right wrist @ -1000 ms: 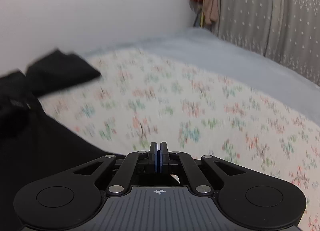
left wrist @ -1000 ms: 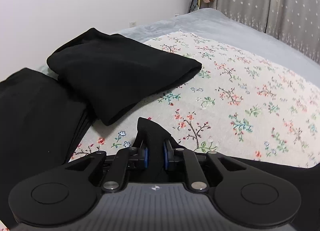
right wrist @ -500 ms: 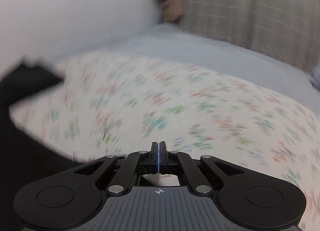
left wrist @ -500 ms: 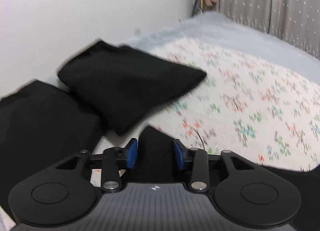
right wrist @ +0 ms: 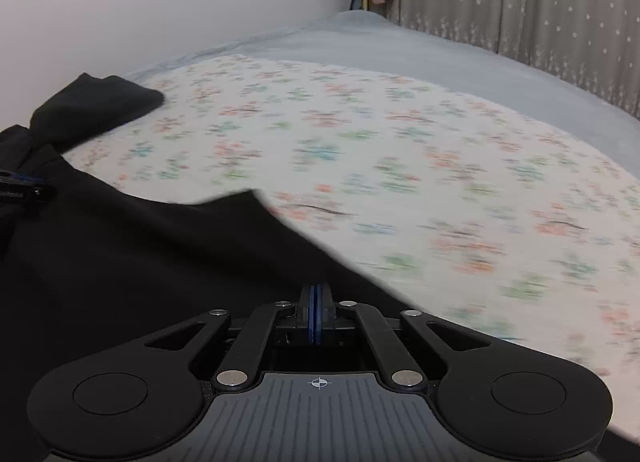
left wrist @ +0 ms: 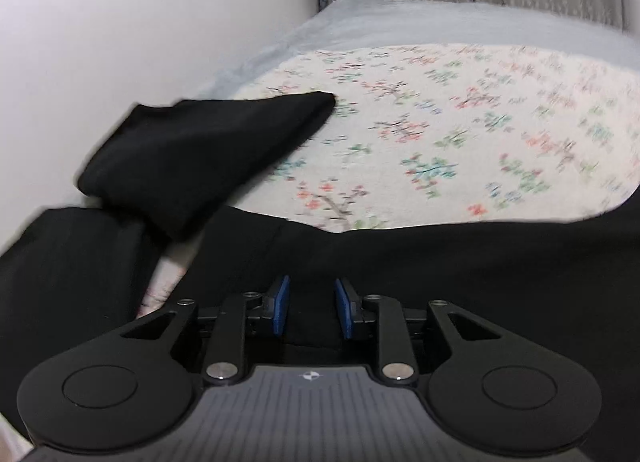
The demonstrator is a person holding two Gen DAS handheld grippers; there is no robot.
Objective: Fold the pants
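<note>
Black pants [left wrist: 440,262] lie spread over the near part of the floral sheet [left wrist: 460,133]. My left gripper [left wrist: 312,302] hovers low over them. Its blue pads [left wrist: 280,302] stand apart and are closing, with black cloth under and between them but not pressed. In the right wrist view the pants [right wrist: 140,262] fill the lower left, with one corner [right wrist: 250,195] sticking out onto the sheet. My right gripper [right wrist: 315,302] is shut at the cloth's edge. Whether cloth is pinched between its pads cannot be told.
A folded black garment [left wrist: 208,149] lies at the left by the white wall [left wrist: 140,21], and another black pile [left wrist: 68,262] sits nearer. The folded garment [right wrist: 92,105] also shows in the right wrist view. A grey-blue cover [right wrist: 420,49] and a starred curtain [right wrist: 520,1] lie beyond.
The left gripper let go of the cloth peak it pinched, opened, and moved over the spread pants. The right gripper stayed shut and swung from the bare sheet to the pants' edge.
</note>
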